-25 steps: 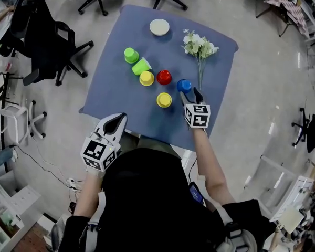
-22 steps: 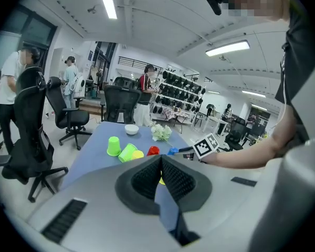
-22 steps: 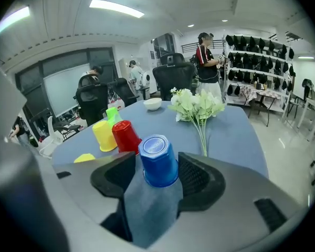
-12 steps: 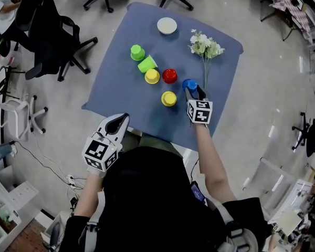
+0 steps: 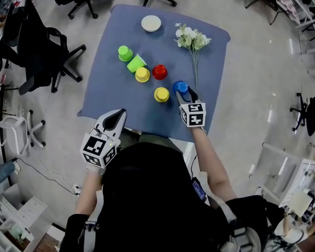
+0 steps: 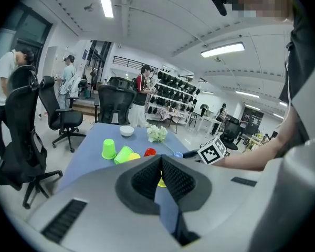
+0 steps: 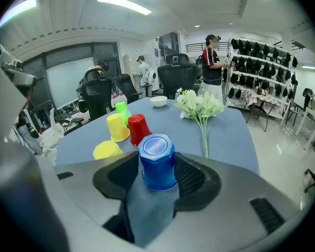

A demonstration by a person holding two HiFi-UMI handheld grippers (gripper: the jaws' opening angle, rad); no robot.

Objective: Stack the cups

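Blue cloth (image 5: pixel 107 83) covers the table, its six o'clock edge hidden behind the person's dark top (image 5: pixel 152 193). The left gripper (image 6: pixel 161 164) hangs off that edge at seven o'clock, jaws pressed together on nothing, and in its own view masks most of the near yellow cup (image 5: pixel 161 94). The right gripper (image 5: pixel 184 94), its jaws just having been closing, clamps the upside-down blue cup (image 7: pixel 157 156) at four o'clock.

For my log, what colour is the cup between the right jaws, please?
Blue cup; right gripper view.
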